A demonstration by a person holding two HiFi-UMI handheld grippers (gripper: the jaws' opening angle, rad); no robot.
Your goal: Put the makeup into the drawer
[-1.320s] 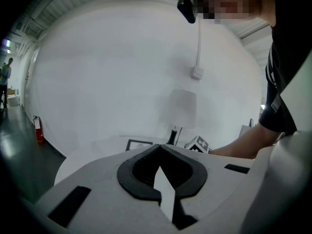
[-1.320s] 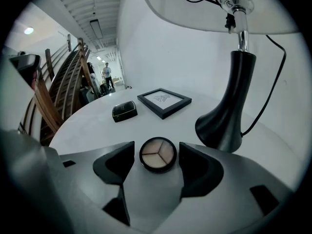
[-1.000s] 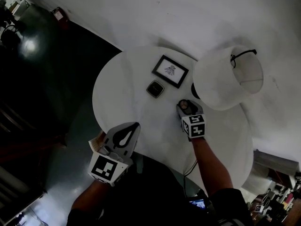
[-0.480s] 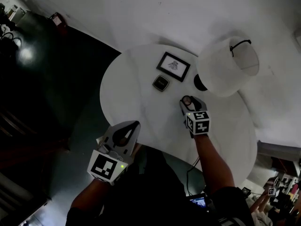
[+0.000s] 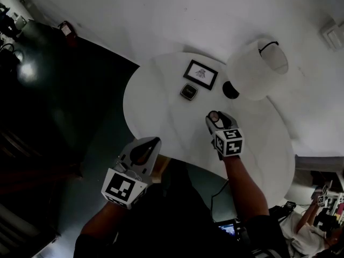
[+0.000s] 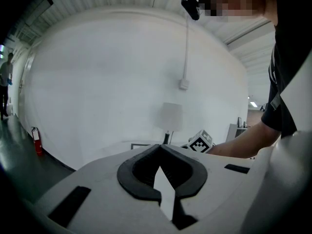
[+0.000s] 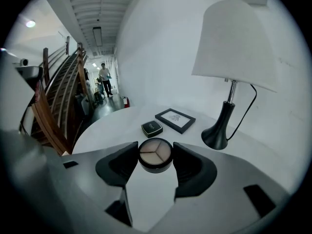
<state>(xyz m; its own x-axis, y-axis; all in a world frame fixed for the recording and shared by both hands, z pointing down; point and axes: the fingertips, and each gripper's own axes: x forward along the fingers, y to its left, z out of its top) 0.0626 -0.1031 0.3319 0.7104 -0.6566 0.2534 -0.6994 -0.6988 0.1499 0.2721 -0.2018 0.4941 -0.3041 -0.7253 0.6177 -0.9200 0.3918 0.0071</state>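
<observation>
R: my right gripper (image 5: pixel 215 118) clamped on round makeup palette (image 7: pixel 155 155), over white table (image 5: pixel 161 104) | L: my left gripper (image 6: pixel 159 147) jaws together, empty

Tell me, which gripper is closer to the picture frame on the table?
Right. The right gripper, holding a round compact, hangs over the table a short way before the picture frame; the left gripper is back at the table's near edge, farther away.

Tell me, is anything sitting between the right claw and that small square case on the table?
Nothing visible: only bare table lies between the right gripper and the square case. The picture frame sits behind it, the lamp off to the side. That gripper is already shut on a round compact, though.
</observation>
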